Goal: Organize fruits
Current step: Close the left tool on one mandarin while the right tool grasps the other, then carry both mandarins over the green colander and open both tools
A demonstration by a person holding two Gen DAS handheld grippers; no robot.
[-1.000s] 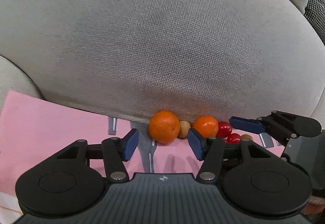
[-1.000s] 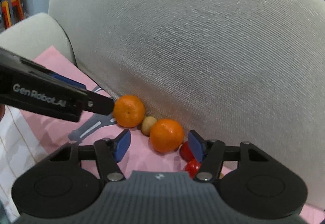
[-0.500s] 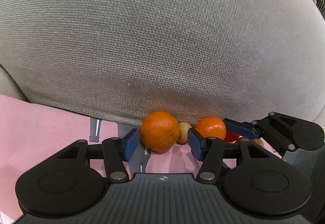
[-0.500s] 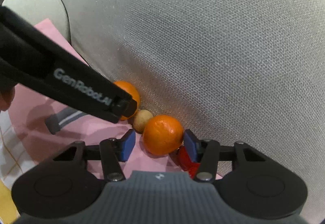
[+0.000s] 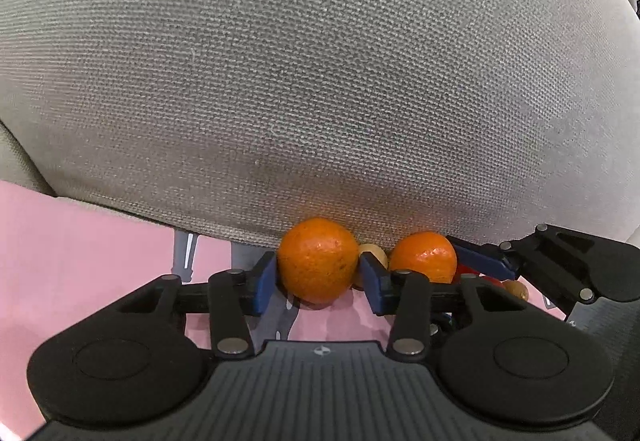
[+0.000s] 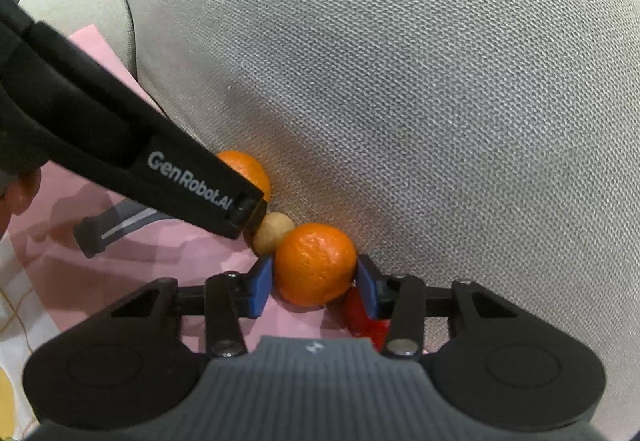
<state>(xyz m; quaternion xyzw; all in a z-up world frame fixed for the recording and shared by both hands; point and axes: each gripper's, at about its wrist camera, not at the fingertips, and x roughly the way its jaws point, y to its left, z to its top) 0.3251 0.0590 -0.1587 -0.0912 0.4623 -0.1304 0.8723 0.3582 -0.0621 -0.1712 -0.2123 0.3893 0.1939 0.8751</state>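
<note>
**Both grippers closed around an orange at the foot of the cushion**

Left wrist view: my left gripper (image 5: 318,277) has its blue pads (image 5: 265,283) against both sides of the left orange (image 5: 318,261), pinching it. The fruit sits on the pink mat (image 5: 80,241), right at the base of the grey cushion (image 5: 320,81). It is close to round, so I can read no clear long axis and no pointing direction; its stem end does not show. Just to its right lies a small tan fruit (image 5: 374,253), partly hidden behind my right pad, then the right orange (image 5: 424,257). My right gripper (image 5: 430,267) comes in from the right with one blue pad laid along that orange's far side. Red fruits (image 5: 466,268) and another small brown one (image 5: 516,289) peek out behind it. A grey printed shape (image 5: 184,253) marks the mat to the left.

Right wrist view: my right gripper (image 6: 316,279) pinches the right orange (image 6: 316,265) between its two blue pads, on the mat (image 6: 160,253) and touching the cushion (image 6: 400,81). This orange is also near-round, a little squat, with no readable heading. The tan fruit (image 6: 274,233) touches its upper left side. Beyond that, the black body of my left gripper (image 6: 244,197) covers most of the left orange (image 6: 246,171). A red fruit (image 6: 366,321) lies under my right finger.
</note>
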